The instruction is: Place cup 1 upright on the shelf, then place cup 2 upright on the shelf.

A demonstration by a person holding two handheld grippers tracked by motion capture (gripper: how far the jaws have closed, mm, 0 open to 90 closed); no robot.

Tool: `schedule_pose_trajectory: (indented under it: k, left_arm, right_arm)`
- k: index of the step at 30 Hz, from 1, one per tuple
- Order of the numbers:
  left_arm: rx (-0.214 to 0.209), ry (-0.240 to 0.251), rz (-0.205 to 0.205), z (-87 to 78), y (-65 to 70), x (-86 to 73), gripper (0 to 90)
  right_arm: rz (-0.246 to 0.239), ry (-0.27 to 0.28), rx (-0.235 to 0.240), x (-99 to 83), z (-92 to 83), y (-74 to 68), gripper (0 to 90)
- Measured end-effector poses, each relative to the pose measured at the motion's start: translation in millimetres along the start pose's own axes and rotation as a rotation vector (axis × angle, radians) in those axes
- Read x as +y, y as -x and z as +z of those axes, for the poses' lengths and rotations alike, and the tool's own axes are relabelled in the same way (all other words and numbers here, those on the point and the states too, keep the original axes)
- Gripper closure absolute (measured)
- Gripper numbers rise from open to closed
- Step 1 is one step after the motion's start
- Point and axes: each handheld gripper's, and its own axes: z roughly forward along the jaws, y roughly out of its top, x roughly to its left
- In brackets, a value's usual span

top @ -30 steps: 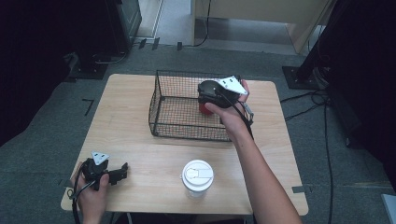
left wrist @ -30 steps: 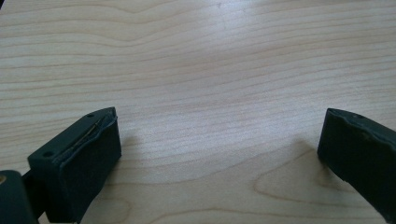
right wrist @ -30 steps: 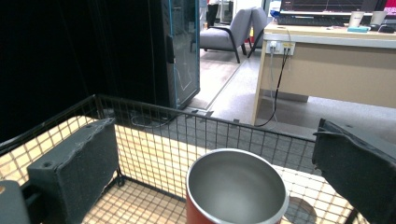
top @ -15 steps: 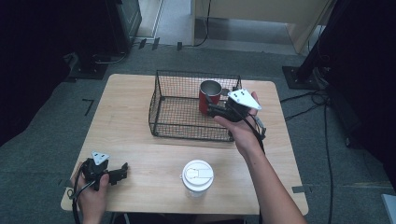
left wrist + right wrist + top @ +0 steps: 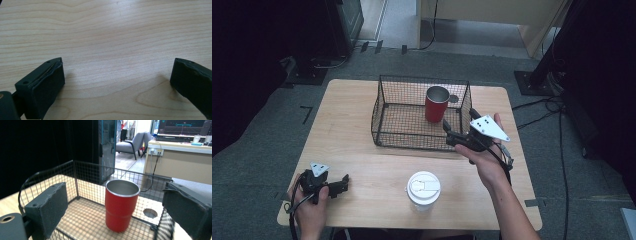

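A red cup (image 5: 436, 105) with a bare silver-grey inside is standing in a black wire basket (image 5: 388, 106) whose mesh is showing a fine square grid. The surface (image 5: 362, 165) is showing pale wood with wavy darker grain lines. Toward 6 o'clock, a white cup (image 5: 423, 189) is wearing a white lid. The right hand-held gripper (image 5: 450, 135) is showing black jaws under a light grey three-cornered plate; the left hand-held gripper (image 5: 343, 181) is looking black too, with a similar grey plate. The floor (image 5: 272, 125) is looking dark grey.
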Motion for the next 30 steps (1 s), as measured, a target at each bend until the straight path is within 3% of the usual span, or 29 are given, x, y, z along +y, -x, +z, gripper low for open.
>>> schedule_pose_trajectory:
  k: [3,17,26,30]
  left_arm:
    - [0.000,0.000,0.000,0.0,0.0,0.0,0.0]
    - [0.000,0.001,0.000,0.1,0.0,-0.1,0.0]
    - [0.000,0.002,0.000,0.1,0.0,-0.1,0.0]
    - [0.000,0.002,0.000,0.1,0.0,-0.1,0.0]
  right_arm:
    - [0.014,-0.007,0.017,-7.6,-14.3,0.4,1.0]
    - [-0.020,-0.022,0.055,-28.4,-60.0,-1.7,0.0]
    - [0.013,-0.046,0.044,-52.9,-81.5,-1.0,0.0]
    - [0.006,-0.059,0.048,-62.0,-88.9,-2.6,0.0]
